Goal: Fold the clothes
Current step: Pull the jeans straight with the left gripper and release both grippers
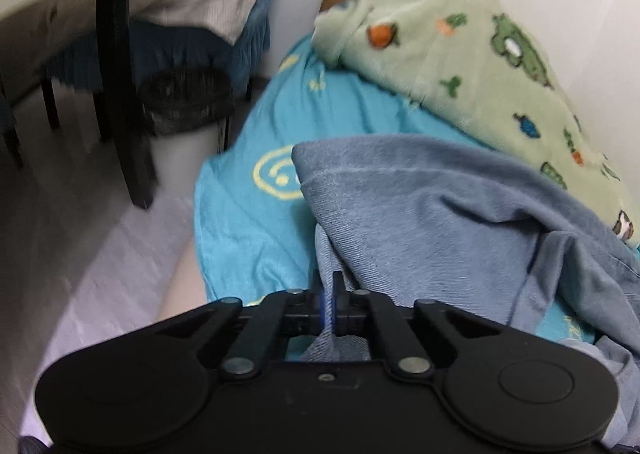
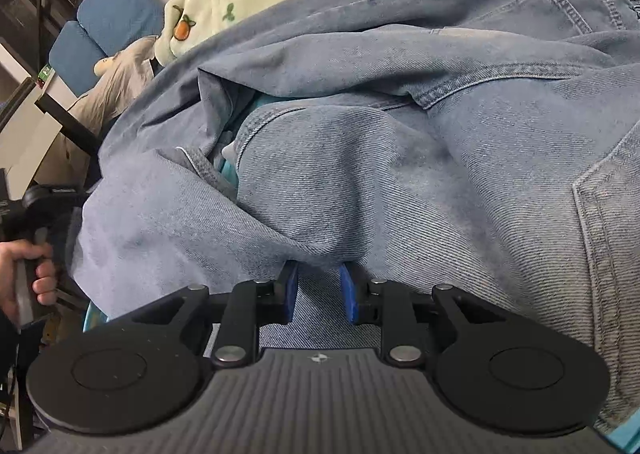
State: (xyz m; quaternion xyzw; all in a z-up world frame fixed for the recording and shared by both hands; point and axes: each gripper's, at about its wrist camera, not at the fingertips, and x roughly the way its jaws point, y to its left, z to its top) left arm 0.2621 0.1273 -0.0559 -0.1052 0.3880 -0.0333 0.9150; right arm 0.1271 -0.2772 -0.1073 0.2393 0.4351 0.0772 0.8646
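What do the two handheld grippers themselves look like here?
Both are matte black: scissor linkages with silver pivot pins, two round discs on each body. The left gripper and right gripper have blue finger pads. The right's body is ribbed, with a small star-like mark.

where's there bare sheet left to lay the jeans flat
The only free patch is turquoise sheet between the bed's left edge and the jeans. Toward the wall, the green fleece blanket crowds it. In the right wrist view denim covers nearly everything.
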